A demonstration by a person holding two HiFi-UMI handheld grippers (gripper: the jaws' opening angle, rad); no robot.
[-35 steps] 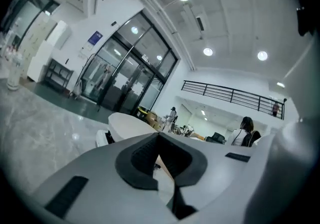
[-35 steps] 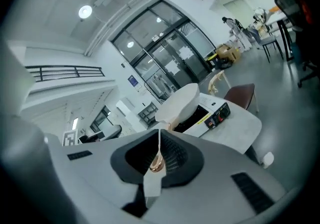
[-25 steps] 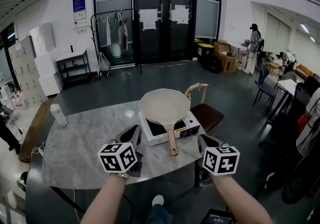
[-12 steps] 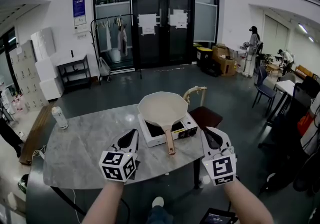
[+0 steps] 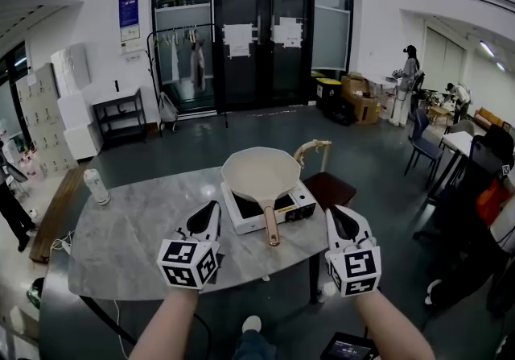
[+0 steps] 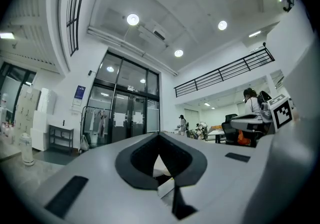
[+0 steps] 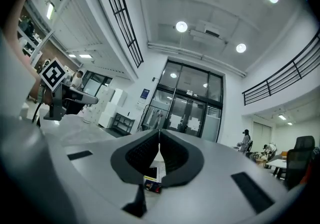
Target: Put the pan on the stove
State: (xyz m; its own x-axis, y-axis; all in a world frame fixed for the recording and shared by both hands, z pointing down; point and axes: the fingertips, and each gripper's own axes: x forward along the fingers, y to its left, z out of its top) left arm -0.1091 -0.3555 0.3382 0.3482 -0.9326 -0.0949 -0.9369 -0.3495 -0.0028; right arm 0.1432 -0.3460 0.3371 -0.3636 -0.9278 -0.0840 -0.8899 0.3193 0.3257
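Note:
A cream pan [image 5: 261, 171] with a wooden handle [image 5: 272, 227] rests on the white portable stove [image 5: 294, 207], on the grey marble table [image 5: 137, 229]. The handle points toward me over the stove's front edge. My left gripper [image 5: 212, 209] hovers left of the handle, shut and empty. My right gripper [image 5: 334, 214] hovers to the right of the stove, past the table's edge, also shut and empty. In each gripper view the jaws meet at a point, the left gripper [image 6: 159, 135] and right gripper [image 7: 159, 133] aimed upward at the hall.
A white bottle [image 5: 95, 186] stands at the table's far left. A wooden chair [image 5: 324, 179] sits behind the stove. Beyond are glass doors, a clothes rack, shelves, and people at the right and left edges.
Both grippers rose and tipped forward, their marker cubes now nearer me and the jaws pointing toward the stove. The pan has not moved on the stove.

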